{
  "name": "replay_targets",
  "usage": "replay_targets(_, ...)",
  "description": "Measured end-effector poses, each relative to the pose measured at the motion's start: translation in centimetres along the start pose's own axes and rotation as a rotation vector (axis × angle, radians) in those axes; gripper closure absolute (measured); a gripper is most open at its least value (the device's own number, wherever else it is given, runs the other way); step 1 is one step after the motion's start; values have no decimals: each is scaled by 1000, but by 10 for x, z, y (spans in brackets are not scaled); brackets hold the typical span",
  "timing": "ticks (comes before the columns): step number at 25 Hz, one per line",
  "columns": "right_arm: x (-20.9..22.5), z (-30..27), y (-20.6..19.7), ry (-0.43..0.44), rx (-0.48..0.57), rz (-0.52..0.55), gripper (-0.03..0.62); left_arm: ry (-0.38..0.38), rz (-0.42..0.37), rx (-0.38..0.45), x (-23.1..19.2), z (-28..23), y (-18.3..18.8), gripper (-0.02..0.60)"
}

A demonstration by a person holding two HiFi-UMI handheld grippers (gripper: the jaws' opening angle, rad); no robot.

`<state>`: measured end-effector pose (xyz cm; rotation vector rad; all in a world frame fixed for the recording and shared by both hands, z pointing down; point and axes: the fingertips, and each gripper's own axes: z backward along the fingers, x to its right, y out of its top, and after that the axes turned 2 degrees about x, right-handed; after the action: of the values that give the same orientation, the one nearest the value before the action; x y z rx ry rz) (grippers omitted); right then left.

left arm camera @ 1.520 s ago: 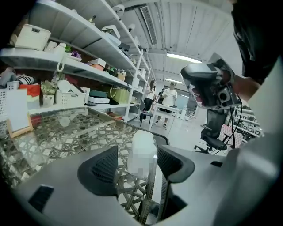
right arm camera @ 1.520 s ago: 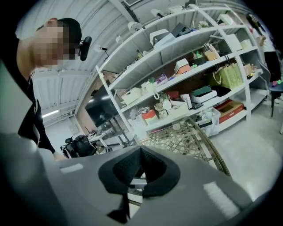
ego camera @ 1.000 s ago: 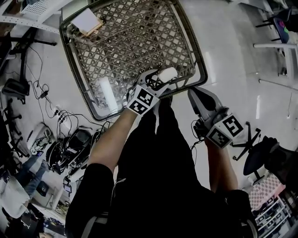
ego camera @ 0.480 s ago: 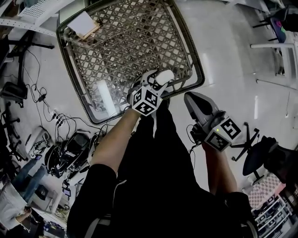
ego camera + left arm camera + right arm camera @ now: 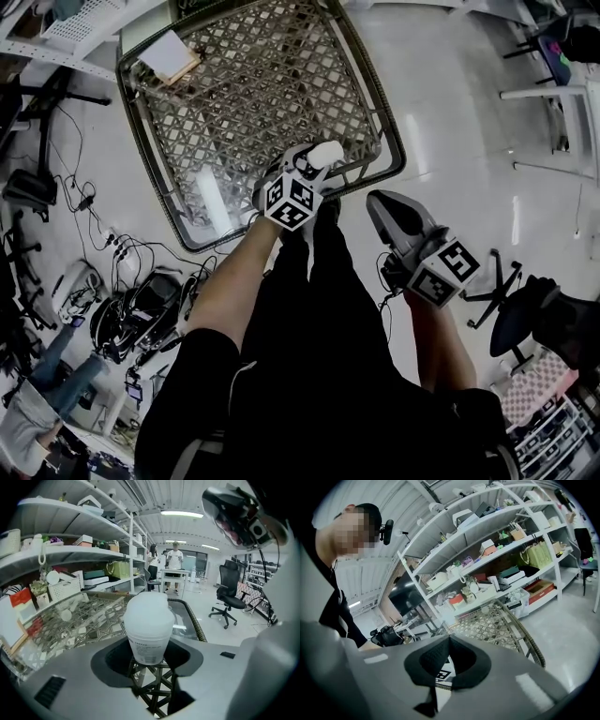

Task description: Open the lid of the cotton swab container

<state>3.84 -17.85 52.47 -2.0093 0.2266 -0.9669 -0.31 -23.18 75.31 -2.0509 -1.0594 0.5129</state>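
A white, frosted cotton swab container (image 5: 147,630) with a domed lid stands upright between the jaws of my left gripper (image 5: 149,641). The jaws are closing, and their tips meet its lower sides. From the head view, the container (image 5: 325,153) and the left gripper (image 5: 317,161) are over the near edge of the lattice-topped table (image 5: 386,112). My right gripper (image 5: 379,201) hangs off the table to the right, over the floor, apart from the container. Its jaws (image 5: 449,639) are shut with nothing between them.
A white card (image 5: 167,56) lies on the table's far left corner, and a pale cylinder (image 5: 214,202) lies near its left front. Cables and gear (image 5: 131,300) litter the floor at left. Shelves (image 5: 70,555) stand beyond the table, with an office chair (image 5: 226,595) to the right.
The left gripper's marker cube has turned a little while the container stays at the table's near edge. The right gripper has drifted slightly left and up.
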Motion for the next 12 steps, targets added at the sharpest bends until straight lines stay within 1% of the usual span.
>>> replay_targets(3, -4, 1, 1, 8, -1, 2, 583, -4, 45, -5, -2, 3, 0, 383)
replay_targets(5, -4, 2, 4, 9, 1, 1, 583, 3, 64, 7, -6, 8, 5, 383)
replay_targets(10, -10, 5, 17, 10, 12, -8, 583, -6, 58, 37, -6, 21, 21, 383)
replay_targets(12, -9, 7, 20, 12, 12, 15, 583, -9, 58, 41, -7, 22, 23, 383)
